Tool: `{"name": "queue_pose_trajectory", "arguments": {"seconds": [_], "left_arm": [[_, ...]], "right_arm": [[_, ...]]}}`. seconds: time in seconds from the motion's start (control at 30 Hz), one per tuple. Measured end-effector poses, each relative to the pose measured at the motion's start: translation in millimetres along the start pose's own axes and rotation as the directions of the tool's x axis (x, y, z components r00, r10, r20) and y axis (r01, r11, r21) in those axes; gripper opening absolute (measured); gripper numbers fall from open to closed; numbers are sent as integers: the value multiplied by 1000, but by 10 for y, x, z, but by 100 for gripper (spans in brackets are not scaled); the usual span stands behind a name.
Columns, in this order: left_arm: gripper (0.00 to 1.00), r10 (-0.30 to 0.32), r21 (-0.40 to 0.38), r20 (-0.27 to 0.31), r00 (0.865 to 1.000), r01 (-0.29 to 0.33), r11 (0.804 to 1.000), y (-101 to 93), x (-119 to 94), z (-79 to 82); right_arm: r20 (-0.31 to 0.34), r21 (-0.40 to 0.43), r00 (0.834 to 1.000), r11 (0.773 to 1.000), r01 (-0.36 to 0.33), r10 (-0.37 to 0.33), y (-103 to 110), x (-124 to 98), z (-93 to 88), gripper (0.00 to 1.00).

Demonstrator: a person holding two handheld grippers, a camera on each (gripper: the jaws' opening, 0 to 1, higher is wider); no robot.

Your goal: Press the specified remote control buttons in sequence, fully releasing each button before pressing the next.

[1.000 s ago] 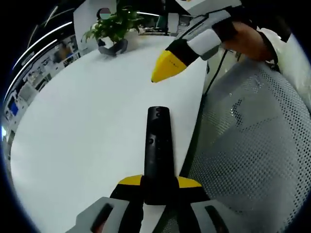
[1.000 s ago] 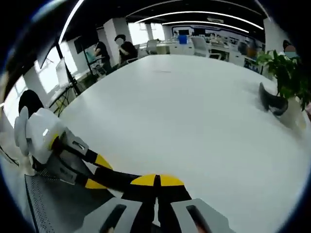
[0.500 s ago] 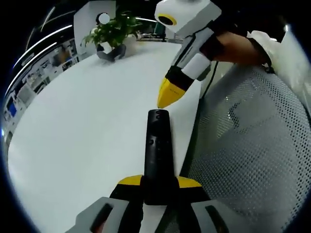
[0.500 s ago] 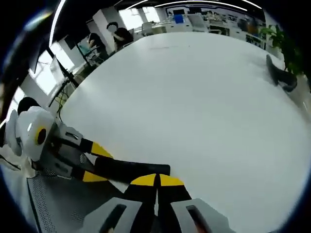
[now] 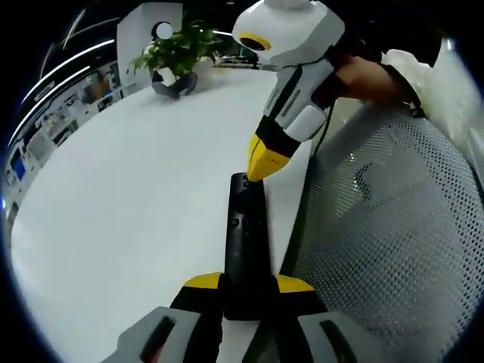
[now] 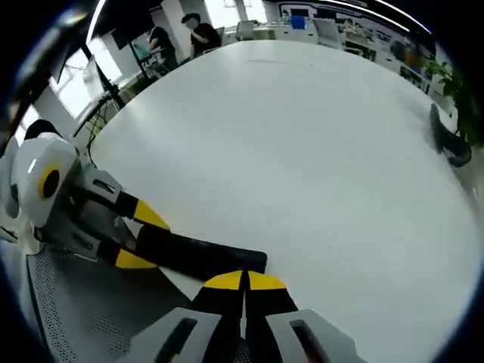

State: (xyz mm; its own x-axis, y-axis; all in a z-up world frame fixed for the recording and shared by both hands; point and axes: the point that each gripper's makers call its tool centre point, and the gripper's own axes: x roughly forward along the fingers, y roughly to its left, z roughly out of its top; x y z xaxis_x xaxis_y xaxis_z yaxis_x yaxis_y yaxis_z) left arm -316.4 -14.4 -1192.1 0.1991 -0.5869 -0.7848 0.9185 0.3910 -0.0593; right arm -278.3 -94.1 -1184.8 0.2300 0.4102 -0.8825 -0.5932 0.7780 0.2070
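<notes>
L tool (image 5: 248,286) grips remote (image 5: 245,242); R tool (image 5: 258,165) tip on its top end

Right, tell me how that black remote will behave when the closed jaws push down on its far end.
The remote looks rigid, so it probably won't flex. The left gripper clamps only its near end, so a press from the right gripper at the far tip may lever it downward. The white table seems close beneath, likely limiting any dip.
</notes>
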Motion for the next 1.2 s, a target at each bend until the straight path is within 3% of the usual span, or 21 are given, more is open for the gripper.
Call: {"name": "queue_pose_trajectory", "arguments": {"seconds": [0.13, 0.2, 0.23, 0.33, 1.2], "left_arm": [[24, 4, 0, 11, 1000, -4, 1000, 5, 5, 18], [24, 1, -6, 15, 1000, 0, 1000, 9, 6, 20], [24, 0, -6, 17, 1000, 0, 1000, 10, 7, 22], [24, -3, -19, 25, 1000, 4, 1000, 18, 11, 31], [24, 17, -9, 35, 999, -16, 1000, 41, 22, 38]], "right_arm": [[-3, 70, 1000, 997, -22, 22, -16, 1, 6, 0], [67, 123, 996, 990, -65, 57, 6, 13, 77, 0], [113, 122, 993, 991, -55, 42, -28, 29, 128, 0], [81, 116, 995, 991, -65, 56, -14, 18, 105, 0], [42, 146, 999, 989, -29, 23, -54, 2, 66, 0]]}}
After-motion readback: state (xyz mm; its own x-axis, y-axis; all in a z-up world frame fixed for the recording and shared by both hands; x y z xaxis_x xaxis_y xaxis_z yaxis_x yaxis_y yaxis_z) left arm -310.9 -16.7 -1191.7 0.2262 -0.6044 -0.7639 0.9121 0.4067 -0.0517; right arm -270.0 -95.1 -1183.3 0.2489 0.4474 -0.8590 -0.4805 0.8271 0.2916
